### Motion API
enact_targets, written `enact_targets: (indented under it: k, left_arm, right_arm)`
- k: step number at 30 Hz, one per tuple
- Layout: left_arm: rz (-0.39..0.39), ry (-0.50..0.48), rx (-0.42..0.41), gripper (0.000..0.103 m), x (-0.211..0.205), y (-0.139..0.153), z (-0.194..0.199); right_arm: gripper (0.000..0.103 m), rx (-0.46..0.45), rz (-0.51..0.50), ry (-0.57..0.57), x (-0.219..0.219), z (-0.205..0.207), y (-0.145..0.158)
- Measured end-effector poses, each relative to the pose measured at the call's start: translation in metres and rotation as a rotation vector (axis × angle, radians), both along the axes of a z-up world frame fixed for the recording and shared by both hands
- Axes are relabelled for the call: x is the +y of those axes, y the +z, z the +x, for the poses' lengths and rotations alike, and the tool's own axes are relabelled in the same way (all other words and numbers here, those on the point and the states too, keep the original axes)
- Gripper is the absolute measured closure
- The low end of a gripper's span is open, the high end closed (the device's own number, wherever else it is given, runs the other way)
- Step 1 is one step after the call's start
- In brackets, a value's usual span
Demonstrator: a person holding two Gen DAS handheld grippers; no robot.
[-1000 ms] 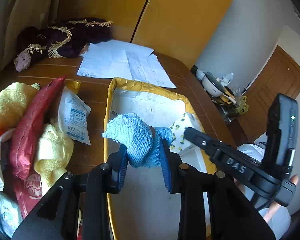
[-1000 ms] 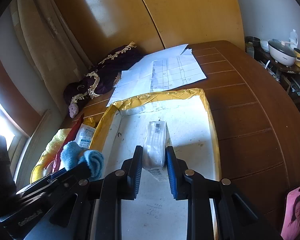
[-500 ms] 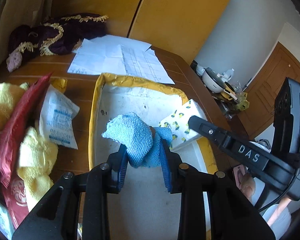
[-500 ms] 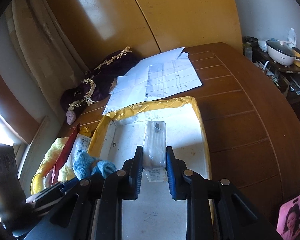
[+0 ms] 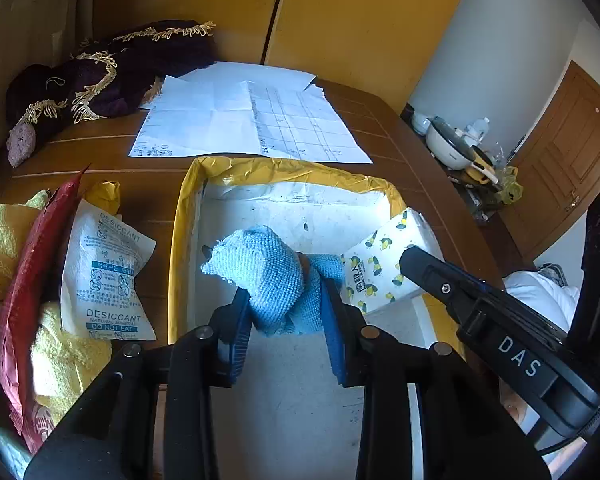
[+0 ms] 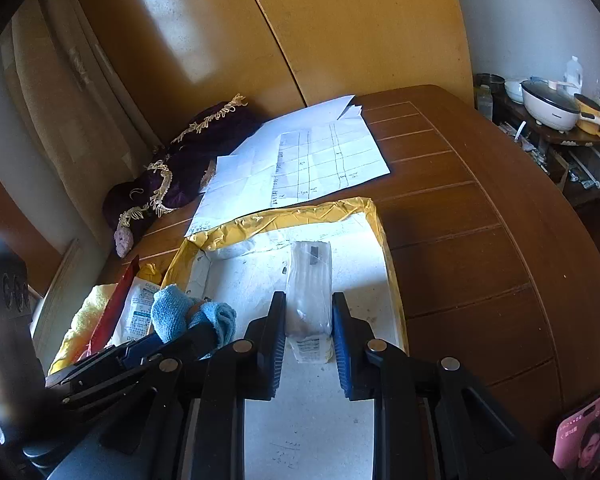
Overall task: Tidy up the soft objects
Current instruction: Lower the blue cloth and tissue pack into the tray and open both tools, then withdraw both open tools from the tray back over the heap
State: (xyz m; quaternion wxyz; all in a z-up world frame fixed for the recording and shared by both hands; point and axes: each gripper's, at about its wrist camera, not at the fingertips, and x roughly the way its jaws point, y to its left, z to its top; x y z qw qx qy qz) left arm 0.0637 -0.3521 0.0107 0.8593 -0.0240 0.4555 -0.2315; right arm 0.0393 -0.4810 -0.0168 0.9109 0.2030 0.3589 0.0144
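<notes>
Wood table (image 6: 460, 216) w/ yellow-rimmed tray (image 5: 284, 170), papers (image 5: 240, 116), purple cloth (image 5: 112, 72), desiccant pack (image 5: 108, 276).

Bare tray floor (image 5: 300, 400) ahead (left clutter (image 5: 40, 300))

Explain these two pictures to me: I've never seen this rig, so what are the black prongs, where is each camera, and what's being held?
There is no robot here: a person holds a handheld two-finger gripper in each hand, and each carries a fisheye camera looking along its fingers. The black prongs at the bottom are those fingers. The left wrist view shows the left gripper shut on a blue cloth. The right wrist view shows the right gripper shut on a tissue pack. Both hang above a white tray with a yellow rim on a wooden table. Left of the tray lie a desiccant sachet, yellow towels and a red packet; papers lie behind.
</notes>
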Motion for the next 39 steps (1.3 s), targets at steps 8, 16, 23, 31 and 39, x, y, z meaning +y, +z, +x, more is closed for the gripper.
enact_targets:
  k: [8, 16, 23, 31, 39]
  left_arm:
    - [0.037, -0.018, 0.029, 0.065, -0.006, -0.005, 0.003]
    - [-0.021, -0.070, 0.106, 0.041, -0.004, -0.006, 0.004]
    - [-0.026, -0.056, 0.119, 0.037, -0.001, -0.004, 0.000]
    - [-0.130, -0.055, 0.134, 0.037, 0.014, 0.003, -0.016]
    - [-0.217, 0.004, 0.088, 0.037, 0.048, 0.020, -0.035]
  right_arm:
    - [0.077, -0.001, 0.036, -0.004, -0.004, -0.002, -0.001]
    - [0.058, -0.014, 0.098, 0.007, -0.010, -0.003, -0.001]
    - [0.043, -0.067, 0.120, 0.018, -0.007, -0.009, 0.005]
    - [0.035, -0.144, 0.177, 0.029, -0.011, -0.018, 0.010]
    - [0.034, -0.164, 0.224, 0.076, 0.009, -0.037, 0.017]
